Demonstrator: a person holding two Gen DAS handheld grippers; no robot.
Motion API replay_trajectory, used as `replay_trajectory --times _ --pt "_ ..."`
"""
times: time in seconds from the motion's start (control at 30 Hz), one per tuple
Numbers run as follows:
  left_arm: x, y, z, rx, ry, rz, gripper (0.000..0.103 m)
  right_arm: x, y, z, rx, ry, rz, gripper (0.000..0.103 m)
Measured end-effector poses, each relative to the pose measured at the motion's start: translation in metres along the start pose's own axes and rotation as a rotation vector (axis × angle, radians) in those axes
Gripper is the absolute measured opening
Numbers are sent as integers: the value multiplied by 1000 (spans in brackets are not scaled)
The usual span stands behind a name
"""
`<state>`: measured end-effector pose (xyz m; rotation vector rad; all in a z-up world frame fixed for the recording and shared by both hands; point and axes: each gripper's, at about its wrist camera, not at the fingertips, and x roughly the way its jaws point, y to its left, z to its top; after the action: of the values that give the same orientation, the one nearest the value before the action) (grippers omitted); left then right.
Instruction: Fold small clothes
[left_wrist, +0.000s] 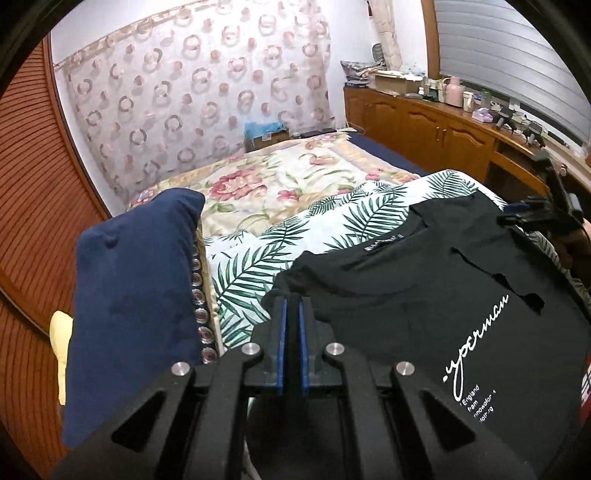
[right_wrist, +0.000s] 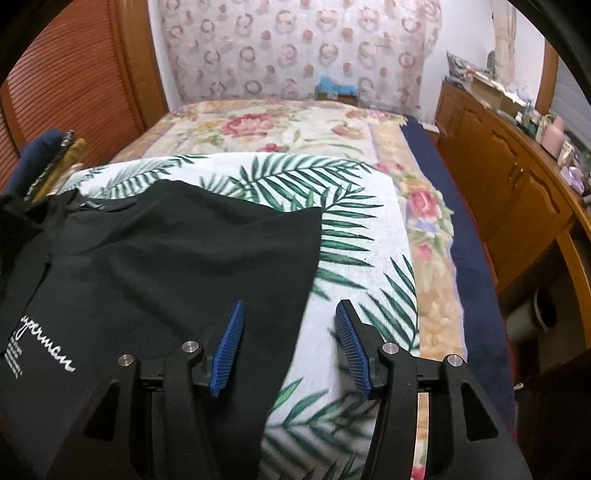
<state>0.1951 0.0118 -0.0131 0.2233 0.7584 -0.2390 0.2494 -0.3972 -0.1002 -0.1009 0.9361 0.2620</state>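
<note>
My left hand-held gripper (left_wrist: 291, 306) is pinched tight — its blue pads (left_wrist: 282, 332) meet with only a dark sliver between them, right at the near left edge of the black shirt (left_wrist: 424, 288). Dark cloth fills that sliver, but I cannot tell for sure that shirt fabric is caught in it.

The shirt lies spread on the leaf-print sheet (right_wrist: 332, 206), which covers the near end of the bed (right_wrist: 280, 125). White script lettering (left_wrist: 476, 339) runs across the shirt's near part, and its collar label (left_wrist: 384, 242) sits toward the far edge.

My right hand-held gripper (right_wrist: 291, 325) stands about half open over the shirt's right edge. Its left pad (right_wrist: 229, 347) is above black fabric, its right pad (right_wrist: 351, 350) above bare sheet, and neither presses on cloth.

Left of the shirt a navy folded piece (left_wrist: 136, 295) stands on edge — touching or just beside the shirt's left side. Right of the bed runs a wooden cabinet (right_wrist: 517, 184).
</note>
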Motion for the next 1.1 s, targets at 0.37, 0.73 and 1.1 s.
replay_trajectory --times 0.37,0.73,1.1 --pt "-29 2 -11 -46 -66 -5 3 9 25 33 -52 -40 73 4" --pt "-133 0 -38 -86 -221 -60 3 -147 57 3 -132 -302 95 3" --pt "-205 -1 -95 -123 -256 -74 3 -239 68 -77 -141 -333 126 3"
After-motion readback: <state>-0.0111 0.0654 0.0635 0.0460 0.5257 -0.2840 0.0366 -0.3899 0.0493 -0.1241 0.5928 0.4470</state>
